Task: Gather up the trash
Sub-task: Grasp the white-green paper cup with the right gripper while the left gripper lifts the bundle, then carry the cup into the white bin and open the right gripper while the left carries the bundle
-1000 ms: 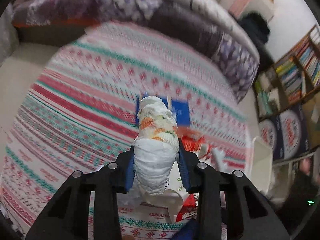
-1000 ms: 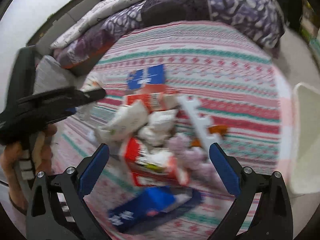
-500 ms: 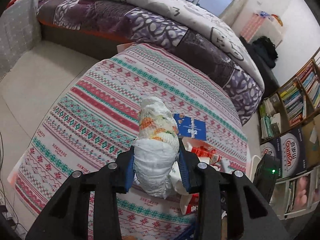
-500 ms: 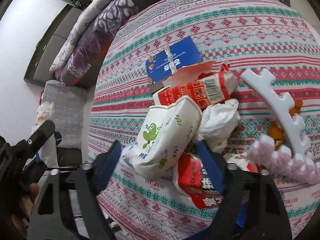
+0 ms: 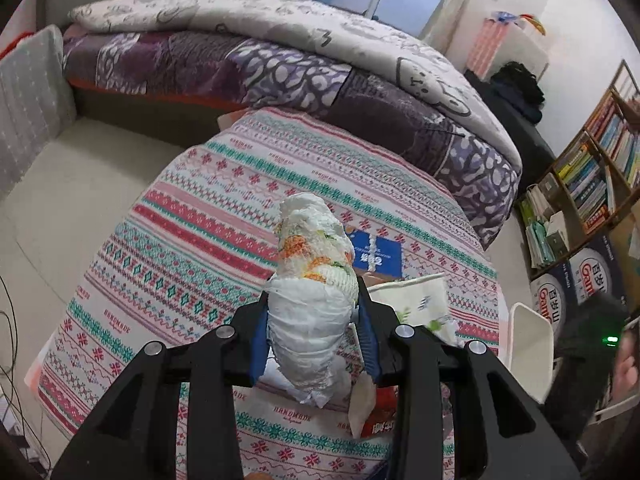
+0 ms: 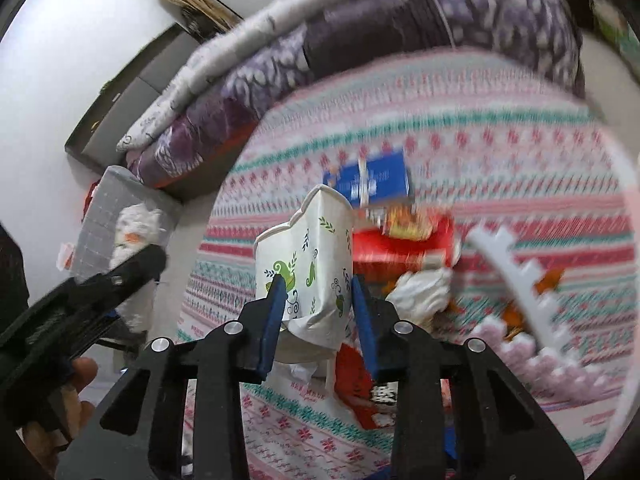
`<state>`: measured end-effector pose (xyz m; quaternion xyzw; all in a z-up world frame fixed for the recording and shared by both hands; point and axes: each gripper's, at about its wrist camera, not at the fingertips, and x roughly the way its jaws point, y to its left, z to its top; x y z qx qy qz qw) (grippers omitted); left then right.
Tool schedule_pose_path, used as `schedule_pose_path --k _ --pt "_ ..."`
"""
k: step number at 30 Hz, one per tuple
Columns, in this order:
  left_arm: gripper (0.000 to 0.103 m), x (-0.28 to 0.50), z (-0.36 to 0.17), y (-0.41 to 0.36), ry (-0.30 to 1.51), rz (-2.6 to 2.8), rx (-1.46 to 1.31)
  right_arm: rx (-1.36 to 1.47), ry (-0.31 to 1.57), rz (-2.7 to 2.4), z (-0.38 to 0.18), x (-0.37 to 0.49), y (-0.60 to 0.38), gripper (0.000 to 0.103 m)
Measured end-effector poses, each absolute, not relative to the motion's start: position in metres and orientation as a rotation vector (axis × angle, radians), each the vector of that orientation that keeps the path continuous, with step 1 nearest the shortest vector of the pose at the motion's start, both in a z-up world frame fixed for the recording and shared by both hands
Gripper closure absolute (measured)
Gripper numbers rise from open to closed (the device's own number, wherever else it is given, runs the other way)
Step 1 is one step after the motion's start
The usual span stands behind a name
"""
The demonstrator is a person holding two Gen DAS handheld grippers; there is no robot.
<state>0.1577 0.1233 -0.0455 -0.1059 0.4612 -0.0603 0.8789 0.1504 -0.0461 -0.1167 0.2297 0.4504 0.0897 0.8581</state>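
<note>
My left gripper [image 5: 312,320] is shut on a rolled white diaper [image 5: 310,280] with orange and green print, held above the patterned tablecloth [image 5: 224,216]. My right gripper [image 6: 316,300] is shut on a crumpled white paper cup [image 6: 308,260] with green leaf print. The cup also shows in the left wrist view [image 5: 416,300]. Behind it lies a trash pile: a blue packet [image 6: 368,180], a red carton [image 6: 400,244], white crumpled tissue [image 6: 420,288]. The left gripper with the diaper [image 6: 132,232] shows at the left of the right wrist view.
A white bin [image 5: 528,344] stands at the table's right edge. A white toothed plastic strip [image 6: 520,280] and pink foam [image 6: 548,364] lie right of the pile. A bed with a purple quilt [image 5: 280,68] is behind the table. Bookshelves [image 5: 592,176] stand at right.
My right gripper moved in on the pile, closed on the paper cup and lifted it. My left gripper rose and drew back with the diaper still held.
</note>
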Motion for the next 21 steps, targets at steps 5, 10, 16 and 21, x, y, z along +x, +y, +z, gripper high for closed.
schedule_pose_path --k 5,10,16,21 --pt "0.066 0.153 -0.036 0.106 0.892 -0.127 -0.187 0.356 0.823 0.112 -0.093 0.139 -0.058 0.071" --pt "0.066 0.147 -0.029 0.081 0.827 -0.12 -0.113 0.239 0.72 -0.006 -0.076 0.127 -0.075 0.071" --pt "0.066 0.14 -0.029 0.051 0.785 -0.121 -0.045 0.2 0.658 -0.134 -0.067 0.11 -0.107 0.071" --pt "0.065 0.131 -0.034 0.017 0.751 -0.122 0.038 0.174 0.642 -0.217 -0.065 0.103 -0.13 0.071"
